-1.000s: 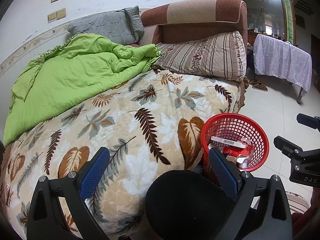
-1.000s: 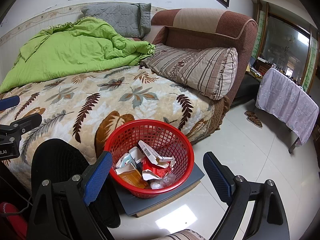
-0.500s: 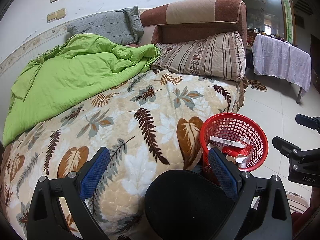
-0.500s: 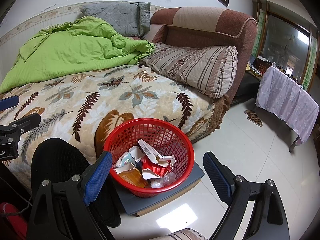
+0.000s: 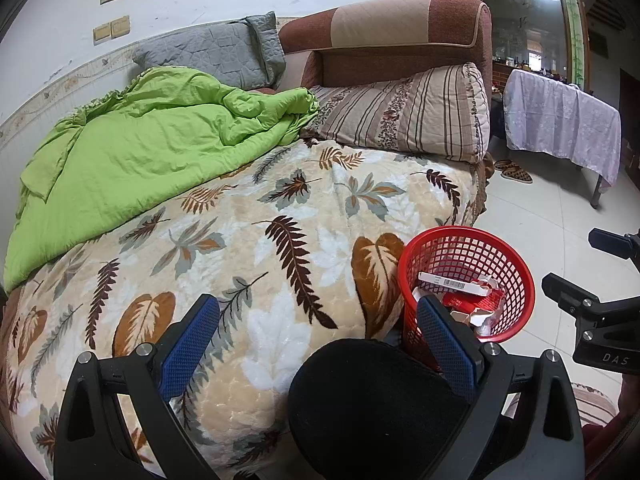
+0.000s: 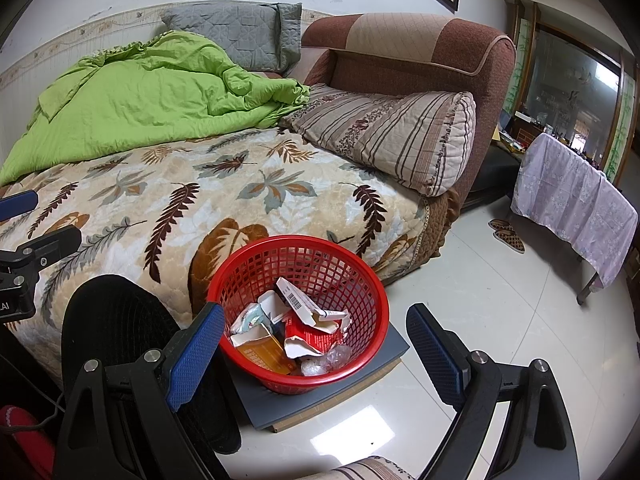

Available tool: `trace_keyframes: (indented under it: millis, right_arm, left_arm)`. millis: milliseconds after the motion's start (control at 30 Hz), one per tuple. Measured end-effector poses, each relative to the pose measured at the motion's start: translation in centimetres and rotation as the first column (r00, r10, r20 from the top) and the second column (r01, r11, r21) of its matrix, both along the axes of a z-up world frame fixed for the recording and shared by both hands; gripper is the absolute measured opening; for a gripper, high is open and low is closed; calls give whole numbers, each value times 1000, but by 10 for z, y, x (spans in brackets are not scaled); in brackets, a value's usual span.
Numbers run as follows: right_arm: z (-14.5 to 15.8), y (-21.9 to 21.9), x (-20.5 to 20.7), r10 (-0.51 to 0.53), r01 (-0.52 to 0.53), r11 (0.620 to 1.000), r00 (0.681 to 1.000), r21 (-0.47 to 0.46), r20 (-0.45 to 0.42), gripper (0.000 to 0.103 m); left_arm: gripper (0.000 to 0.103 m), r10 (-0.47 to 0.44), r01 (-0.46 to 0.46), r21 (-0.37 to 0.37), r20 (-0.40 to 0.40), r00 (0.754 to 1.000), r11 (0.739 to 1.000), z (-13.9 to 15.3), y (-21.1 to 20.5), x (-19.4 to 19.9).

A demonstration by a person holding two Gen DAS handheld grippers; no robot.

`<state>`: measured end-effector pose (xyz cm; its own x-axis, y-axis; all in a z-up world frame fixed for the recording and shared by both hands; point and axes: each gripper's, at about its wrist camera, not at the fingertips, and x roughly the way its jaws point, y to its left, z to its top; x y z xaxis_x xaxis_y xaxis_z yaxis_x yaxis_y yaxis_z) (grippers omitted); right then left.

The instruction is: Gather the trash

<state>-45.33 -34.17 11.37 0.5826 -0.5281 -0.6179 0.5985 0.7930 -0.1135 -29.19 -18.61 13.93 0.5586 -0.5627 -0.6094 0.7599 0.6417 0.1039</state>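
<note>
Red basket (image 6: 298,308) of trash (image 6: 296,326) at twelve o'clock — right gripper (image 6: 316,354) and left gripper (image 5: 316,344) both gape wide, empty.

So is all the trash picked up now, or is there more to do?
It looks nearly done. The red basket already holds torn boxes and wrappers. Nothing is in hand: the left hand-held gripper and the right hand-held gripper are both open and empty. No loose trash shows on the leaf-print blanket or the floor, though places outside these views cannot be checked.
</note>
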Motion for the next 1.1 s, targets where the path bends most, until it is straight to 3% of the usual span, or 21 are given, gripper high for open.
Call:
trace_keyframes:
  millis: [300, 400, 533, 667, 867, 967, 1100]
  right_arm:
    - [-6, 0, 8, 24, -24, 999, 1000, 25, 2, 94]
    - [0, 1, 31, 82, -82, 996, 997, 25, 15, 94]
    - [17, 9, 79, 182, -182, 983, 983, 11, 40, 97]
    - [26, 20, 144, 311, -314, 945, 949, 90, 50, 101]
    - [0, 58, 271, 440, -429, 886, 898, 176, -24, 102]
    - [-29, 72, 334, 464, -436, 863, 884, 255, -61, 102]
    - [-66, 82, 407, 454, -395, 845, 886, 360, -93, 102]
  left_arm:
    - [98, 27, -27, -12, -20, 999, 1000, -2, 3, 3]
    - [98, 93, -94, -25, -48, 994, 995, -3, 15, 20]
    - [98, 230, -234, -51, -81, 970, 971, -5, 46, 54]
    - [98, 412, -418, -57, -88, 907, 907, -9, 90, 96]
    - [98, 637, -648, -29, -149, 756, 761, -35, 153, 168]
    - [98, 673, -684, 17, -198, 712, 729, -54, 167, 205]
    - [98, 687, -689, 101, -264, 677, 717, -83, 173, 250]
